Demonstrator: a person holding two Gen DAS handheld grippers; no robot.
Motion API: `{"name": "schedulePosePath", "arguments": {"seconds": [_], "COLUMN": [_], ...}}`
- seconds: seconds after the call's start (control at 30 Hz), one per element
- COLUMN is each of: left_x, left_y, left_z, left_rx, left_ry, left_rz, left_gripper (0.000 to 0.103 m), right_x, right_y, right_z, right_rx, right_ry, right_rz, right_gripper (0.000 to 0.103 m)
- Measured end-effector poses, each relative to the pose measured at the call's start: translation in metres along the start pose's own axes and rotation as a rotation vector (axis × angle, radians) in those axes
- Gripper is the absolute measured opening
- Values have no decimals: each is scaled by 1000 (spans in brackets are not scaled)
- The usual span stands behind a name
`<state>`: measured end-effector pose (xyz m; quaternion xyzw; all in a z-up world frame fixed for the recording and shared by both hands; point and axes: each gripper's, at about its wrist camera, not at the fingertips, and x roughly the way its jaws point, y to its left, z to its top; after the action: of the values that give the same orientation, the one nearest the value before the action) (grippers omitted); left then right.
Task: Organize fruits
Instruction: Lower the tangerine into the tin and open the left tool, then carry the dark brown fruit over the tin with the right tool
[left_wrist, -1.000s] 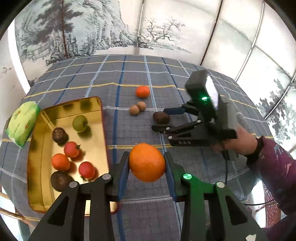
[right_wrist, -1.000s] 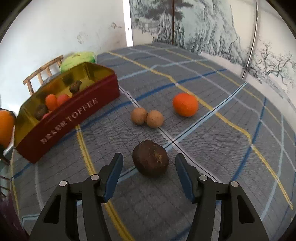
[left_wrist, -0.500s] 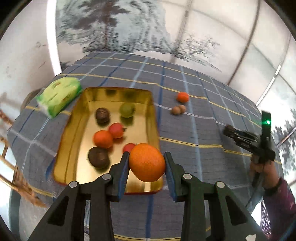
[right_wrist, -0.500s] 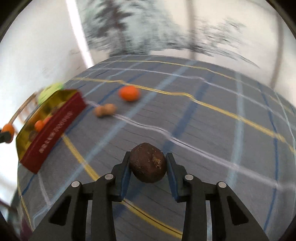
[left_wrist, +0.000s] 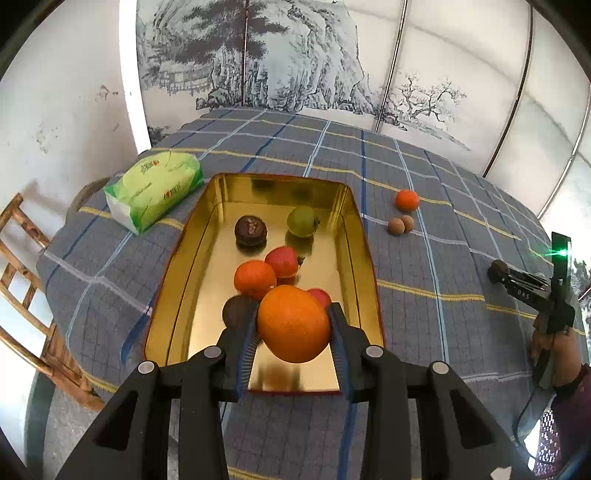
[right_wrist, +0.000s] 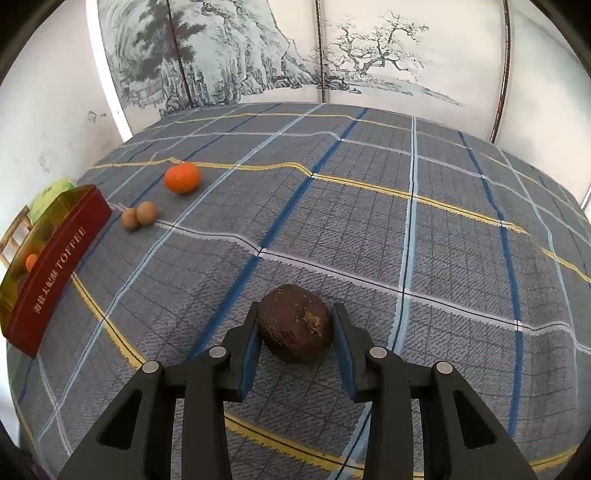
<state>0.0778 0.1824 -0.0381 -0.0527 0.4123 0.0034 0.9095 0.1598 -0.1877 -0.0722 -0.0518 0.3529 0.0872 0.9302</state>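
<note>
Orange (left_wrist: 293, 324) — clamped over tin (left_wrist: 364, 236)

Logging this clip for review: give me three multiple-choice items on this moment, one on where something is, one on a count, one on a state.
1. Where is the big orange?
A. On the cloth beside the tin
B. In the left gripper, over the gold tin
C. On the green tissue pack

2. How many fruits lie loose on the tablecloth?
A. One
B. Three
C. Five

3. What state is the right gripper in?
A. Wide open and empty
B. Shut on nothing
C. Shut on the dark brown fruit

Answers: 1 B, both pads press on it above the tin's near end. 2 B, a small orange and two small brown fruits. 3 C, both pads touch its sides.
</note>
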Motion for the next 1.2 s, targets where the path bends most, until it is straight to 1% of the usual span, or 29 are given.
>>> {"name": "schedulePosePath", "arguments": {"seconds": [0.2, 0.3, 0.4, 0.6, 0.63, 0.83, 0.93, 1.0, 1.07, 1.13, 1.2], "left_x": [15, 30, 45, 72, 74, 84, 79, 75, 71, 66, 60], "left_y": [-12, -13, -10, -2, -2, 1, 2, -1, -3, -6, -9], "left_z": [20, 33, 47, 64, 65, 77, 78, 76, 73, 68, 65], "left_rx": [80, 91, 76, 47, 47, 34, 24, 32, 38, 45, 49], "left_ry": [-23, -22, -13, 20, 22, 31, 13, -3, -10, -16, -26], "left_rz": [8, 3, 0, 10, 11, 24, 18, 31, 37, 52, 72], "left_gripper": [33, 33, 33, 33, 36, 35, 35, 36, 42, 45, 50], "right_x": [2, 2, 2, 2, 2, 2, 2, 2, 2, 2, 1], "right_y": [4, 4, 2, -1, -1, 0, 0, 0, 0, 0, 1], "right_z": [1, 1, 1, 1, 1, 1, 1, 1, 1, 1, 1], "right_rx": [-14, -9, 4, 10, 10, 11, 11, 10, 10, 11, 10], "right_ry": [3, 1, 0, -1, -1, -1, -1, -1, -1, -1, 0], "right_rz": [-16, -14, -18, -20, -20, -19, -19, -20, -20, -19, -20], "right_gripper": [37, 37, 37, 37, 38, 38, 38, 38, 38, 38, 38]}}
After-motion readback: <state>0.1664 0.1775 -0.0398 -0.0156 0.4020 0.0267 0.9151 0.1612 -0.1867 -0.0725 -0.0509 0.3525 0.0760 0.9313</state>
